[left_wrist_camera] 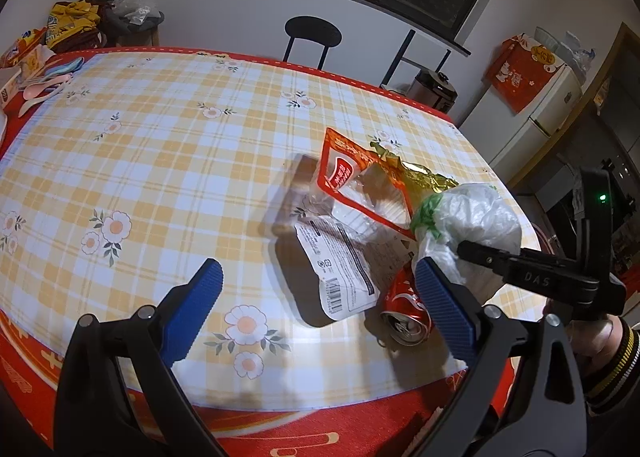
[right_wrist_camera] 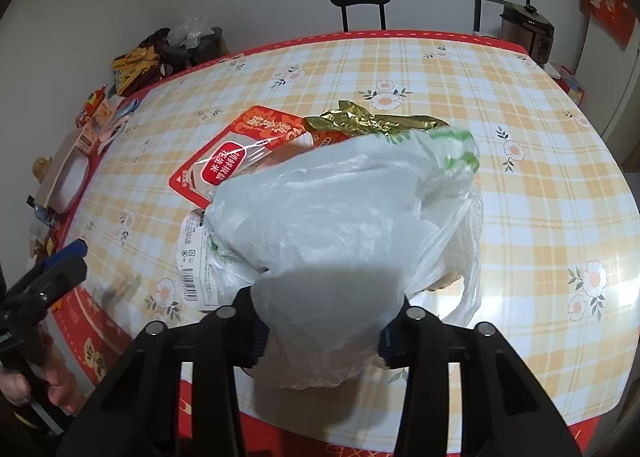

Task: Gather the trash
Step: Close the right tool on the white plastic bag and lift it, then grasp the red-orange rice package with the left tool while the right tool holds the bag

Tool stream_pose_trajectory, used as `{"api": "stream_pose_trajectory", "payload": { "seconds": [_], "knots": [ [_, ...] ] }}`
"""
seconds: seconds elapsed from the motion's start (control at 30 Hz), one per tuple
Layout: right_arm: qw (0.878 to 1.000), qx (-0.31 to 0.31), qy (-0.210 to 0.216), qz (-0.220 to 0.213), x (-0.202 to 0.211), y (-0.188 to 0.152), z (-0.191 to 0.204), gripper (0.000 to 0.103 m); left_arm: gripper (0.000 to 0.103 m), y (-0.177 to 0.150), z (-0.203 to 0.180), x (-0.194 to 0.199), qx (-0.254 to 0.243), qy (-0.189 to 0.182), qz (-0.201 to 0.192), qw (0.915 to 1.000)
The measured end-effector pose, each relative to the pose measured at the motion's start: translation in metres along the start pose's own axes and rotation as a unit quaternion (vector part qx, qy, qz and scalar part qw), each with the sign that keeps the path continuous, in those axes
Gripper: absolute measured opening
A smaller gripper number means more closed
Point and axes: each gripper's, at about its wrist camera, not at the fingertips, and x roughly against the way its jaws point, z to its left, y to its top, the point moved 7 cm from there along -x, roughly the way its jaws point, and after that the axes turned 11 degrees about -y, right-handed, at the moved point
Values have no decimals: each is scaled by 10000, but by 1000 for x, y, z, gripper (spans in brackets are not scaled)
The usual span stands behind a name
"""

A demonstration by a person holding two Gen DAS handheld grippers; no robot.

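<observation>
**White plastic bag caught in the right tongs over the trash pile**

White, crinkled and half see-through, the thin plastic bag with green print (right_wrist_camera: pixel 340 225) bulges up between the fingers of the right gripper (right_wrist_camera: pixel 320 341), whose blue pads press into its bunched lower part and hold it. The left gripper (left_wrist_camera: pixel 316 305) hangs beside it with its blue ribbed fingers (left_wrist_camera: pixel 192 309) spread wide, nothing between them. Just under that gripper's right-hand finger lies a crushed red soda can (left_wrist_camera: pixel 404 313) on its side, touching a clear wrapper with a white barcode label (left_wrist_camera: pixel 340 273). Behind these sit a red-edged clear snack pouch (left_wrist_camera: pixel 360 181) and a crumpled gold foil wrapper (left_wrist_camera: pixel 412 173). All rest on the yellow-and-white checked floral tablecloth (left_wrist_camera: pixel 160 137). Beyond the table's far edge stands a black round-seated stool (left_wrist_camera: pixel 312 33).
</observation>
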Motion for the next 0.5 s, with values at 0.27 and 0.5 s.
{"api": "stream_pose_trajectory", "payload": {
  "seconds": [0.27,0.5],
  "knots": [
    [9986,17,146,-505,34,5,3,29,86,-6,-6,-7,50,-95,162,9998],
    [9934,-315,-230,-1078,66,11,-22,29,76,-10,-8,-19,220,-202,317,9991]
  ]
}}
